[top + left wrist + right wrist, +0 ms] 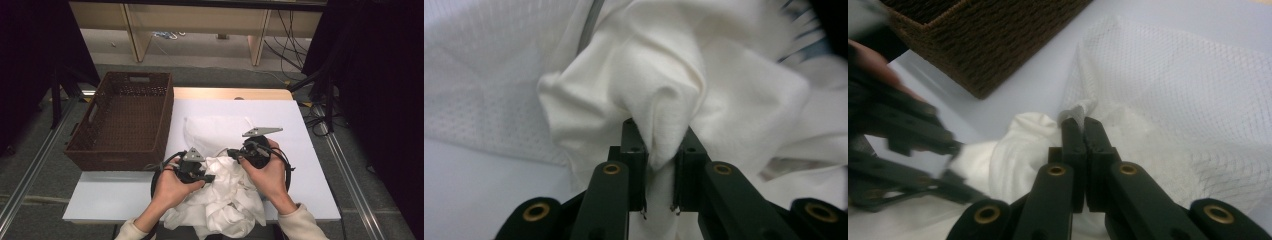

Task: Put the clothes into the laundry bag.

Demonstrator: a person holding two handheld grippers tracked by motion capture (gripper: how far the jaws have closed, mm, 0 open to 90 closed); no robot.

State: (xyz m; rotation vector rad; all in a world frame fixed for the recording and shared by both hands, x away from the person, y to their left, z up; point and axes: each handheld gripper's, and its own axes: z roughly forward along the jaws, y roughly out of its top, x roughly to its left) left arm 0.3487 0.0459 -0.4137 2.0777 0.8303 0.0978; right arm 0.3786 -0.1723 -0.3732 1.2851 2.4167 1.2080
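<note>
Left gripper (659, 170) jaws pinch a fold of the crumpled white cotton garment (227, 192) at the table's near edge. Right gripper (1082, 131) jaws are clamped on the rim of the white mesh laundry bag (1188, 105) — likely holding its mouth up for stuffing. Brown wicker basket (120, 117) sits left, unused.

We are observing grey floor (210, 75) lying beyond the white table (300, 130), pale wooden furniture legs (137, 35) standing farther off, black curtains (380, 75) hanging at both sides, cables (287, 37) trailing across.

Left gripper (209, 178) clamped; right gripper (231, 153) clamped, hands close together
</note>
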